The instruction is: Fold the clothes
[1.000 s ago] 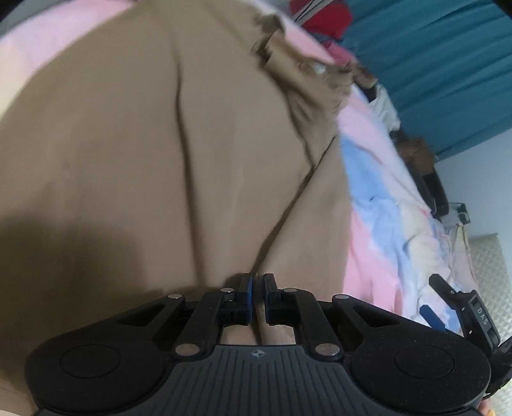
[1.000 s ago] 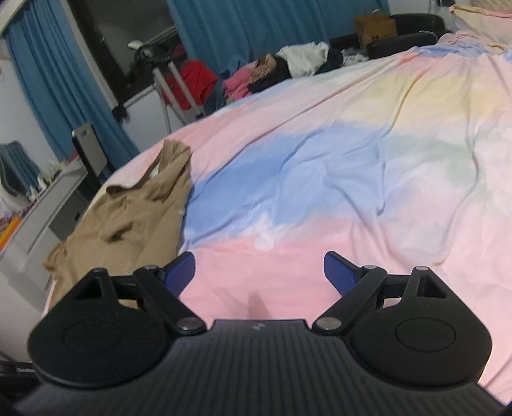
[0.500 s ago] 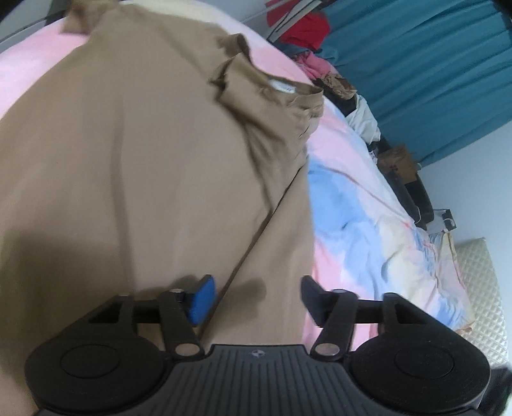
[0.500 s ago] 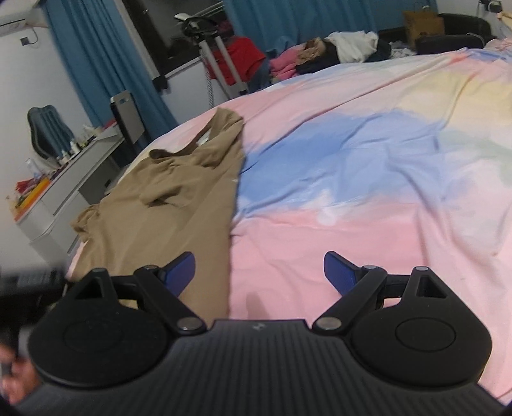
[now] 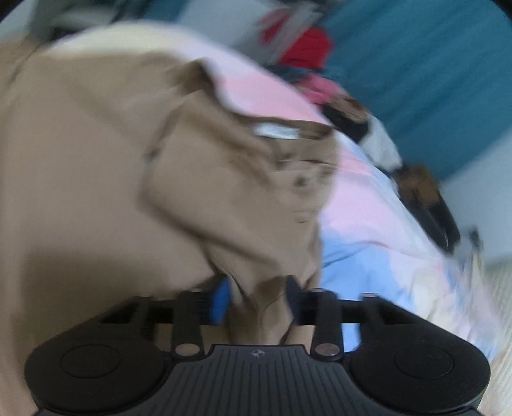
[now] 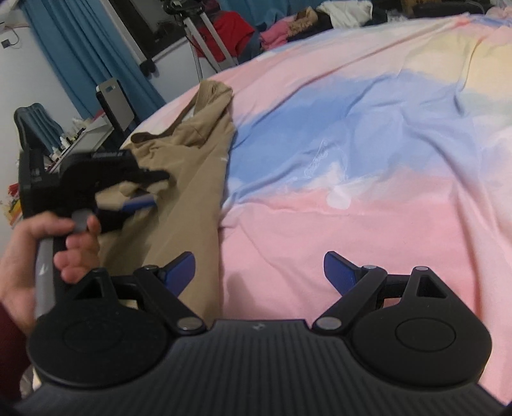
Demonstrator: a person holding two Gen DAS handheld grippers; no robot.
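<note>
A tan garment (image 5: 96,160) lies spread on the left side of the bed, its collar and white label at the far end. My left gripper (image 5: 257,297) is closing its jaws, and a raised fold of that cloth fills the gap and touches both pads. The right wrist view shows the same garment (image 6: 198,179) along the bed's left edge, with the left gripper (image 6: 156,188) over it, held by a hand (image 6: 48,249). My right gripper (image 6: 259,272) stands open above the pink sheet, its left finger over the garment's near edge, with nothing held.
The bed carries a pink, blue and yellow sheet (image 6: 368,153). A pile of clothes (image 6: 288,28) sits beyond its far edge by blue curtains. A desk with a chair (image 6: 35,124) stands off the left side. A tripod (image 6: 204,41) stands near a red item.
The left gripper let go, opened, slid toward the garment's collar end and has come together on a fold there. The right gripper drifted left, bringing the garment and the left hand into view.
</note>
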